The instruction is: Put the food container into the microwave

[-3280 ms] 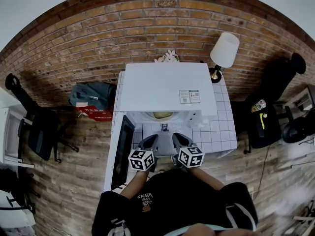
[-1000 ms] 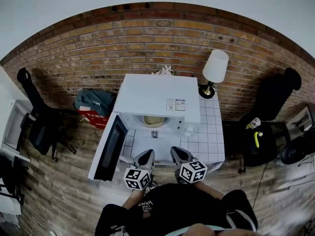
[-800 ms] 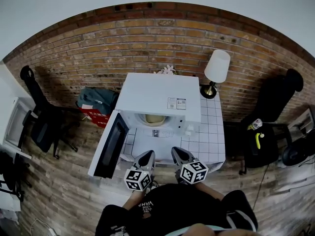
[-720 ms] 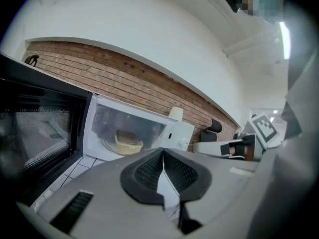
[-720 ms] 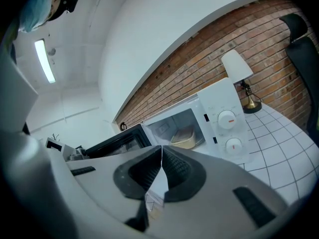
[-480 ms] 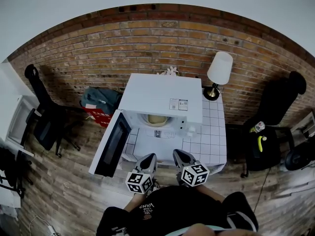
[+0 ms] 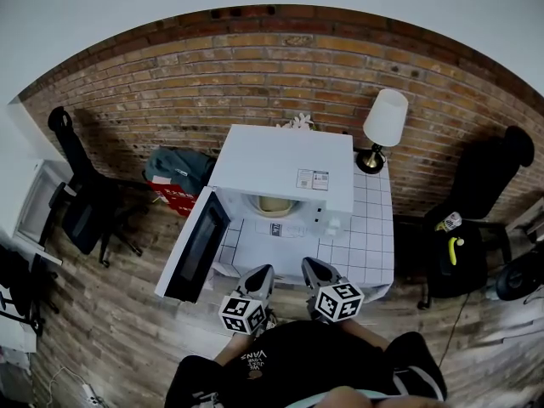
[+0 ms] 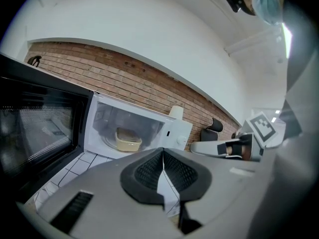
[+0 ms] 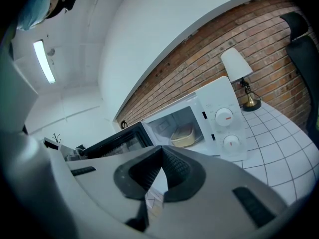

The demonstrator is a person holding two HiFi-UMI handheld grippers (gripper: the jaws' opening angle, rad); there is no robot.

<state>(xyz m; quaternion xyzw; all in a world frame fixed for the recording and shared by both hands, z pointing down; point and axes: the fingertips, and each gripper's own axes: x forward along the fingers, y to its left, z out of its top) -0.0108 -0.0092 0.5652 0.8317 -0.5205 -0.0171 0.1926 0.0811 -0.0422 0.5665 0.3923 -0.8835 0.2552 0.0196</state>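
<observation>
A cream food container (image 7: 276,203) (image 8: 127,140) (image 9: 183,137) sits inside the white microwave (image 7: 285,170) (image 8: 180,133) (image 9: 219,108) on its turntable. The microwave's dark door (image 7: 197,246) (image 8: 35,128) (image 9: 119,141) stands swung open to the left. Both grippers are drawn back at the tiled table's near edge, well short of the oven. My left gripper (image 7: 262,273) (image 8: 163,151) is shut with nothing in it. My right gripper (image 7: 309,266) (image 9: 160,149) is also shut and empty, its jaws having just closed the last bit.
The white tiled table (image 7: 374,236) carries the microwave and a white-shaded lamp (image 7: 384,121) (image 9: 238,68) at its back right. A brick wall (image 7: 280,66) runs behind. A bag (image 7: 174,167) lies on the floor at left; dark chairs (image 7: 81,211) (image 7: 484,194) stand on both sides.
The grippers have pulled back from the microwave mouth to the table's near edge, and the open door shows wider at left. The container stays inside.
</observation>
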